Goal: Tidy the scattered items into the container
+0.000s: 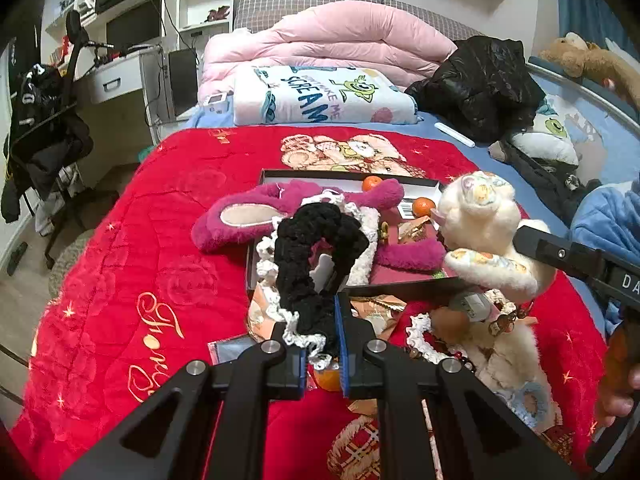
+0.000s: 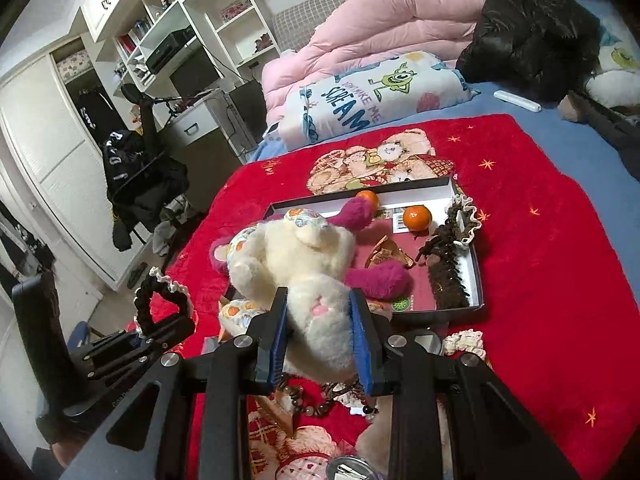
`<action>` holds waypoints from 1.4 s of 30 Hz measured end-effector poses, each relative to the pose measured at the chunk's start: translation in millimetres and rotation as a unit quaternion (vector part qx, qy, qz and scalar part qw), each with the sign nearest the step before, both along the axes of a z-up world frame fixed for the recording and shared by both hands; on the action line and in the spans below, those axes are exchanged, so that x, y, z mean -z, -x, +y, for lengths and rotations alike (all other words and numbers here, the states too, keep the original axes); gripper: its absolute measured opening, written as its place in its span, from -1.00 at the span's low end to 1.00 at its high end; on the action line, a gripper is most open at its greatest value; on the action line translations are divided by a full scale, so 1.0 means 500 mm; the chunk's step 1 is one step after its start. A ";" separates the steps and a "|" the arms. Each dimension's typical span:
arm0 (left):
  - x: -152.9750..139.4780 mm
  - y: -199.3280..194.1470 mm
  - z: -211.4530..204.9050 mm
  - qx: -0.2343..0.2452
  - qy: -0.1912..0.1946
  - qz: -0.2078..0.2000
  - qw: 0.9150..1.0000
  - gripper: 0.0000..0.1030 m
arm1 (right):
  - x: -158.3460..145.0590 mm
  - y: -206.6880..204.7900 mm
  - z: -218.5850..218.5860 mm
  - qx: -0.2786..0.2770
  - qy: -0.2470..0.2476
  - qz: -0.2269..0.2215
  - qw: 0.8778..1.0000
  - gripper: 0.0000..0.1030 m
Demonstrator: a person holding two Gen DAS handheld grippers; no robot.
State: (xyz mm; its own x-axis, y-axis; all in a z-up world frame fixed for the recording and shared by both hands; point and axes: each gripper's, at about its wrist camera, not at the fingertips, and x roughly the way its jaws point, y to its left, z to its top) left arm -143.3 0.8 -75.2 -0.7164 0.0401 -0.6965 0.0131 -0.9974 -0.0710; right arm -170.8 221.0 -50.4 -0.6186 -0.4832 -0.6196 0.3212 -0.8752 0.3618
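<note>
A shallow black box lies on the red blanket. It holds a magenta plush slipper, two oranges, a gold wrapper and a dark hair clip. My left gripper is shut on a black crocheted headband with white lace, held above the box's near edge. My right gripper is shut on a cream plush toy, held over the box's near left part.
Loose items lie on the blanket near the box: another cream plush, lace scrunchies, a bead bracelet, an orange, a small mirror. A folded pink duvet and black jacket lie beyond. A desk and chair stand left.
</note>
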 end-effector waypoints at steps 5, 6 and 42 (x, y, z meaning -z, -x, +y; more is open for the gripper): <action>-0.028 0.003 0.003 0.003 0.006 0.009 1.000 -0.77 | -0.012 -0.003 -0.002 0.005 -0.005 0.004 1.000 -0.46; -0.038 0.002 0.004 0.004 0.007 0.013 1.000 -0.77 | -0.017 -0.005 -0.001 0.007 -0.006 0.007 1.000 -0.46; -0.007 0.252 0.039 0.052 -0.025 0.016 0.998 -0.77 | -0.070 0.153 0.054 0.043 0.012 0.075 0.996 -0.45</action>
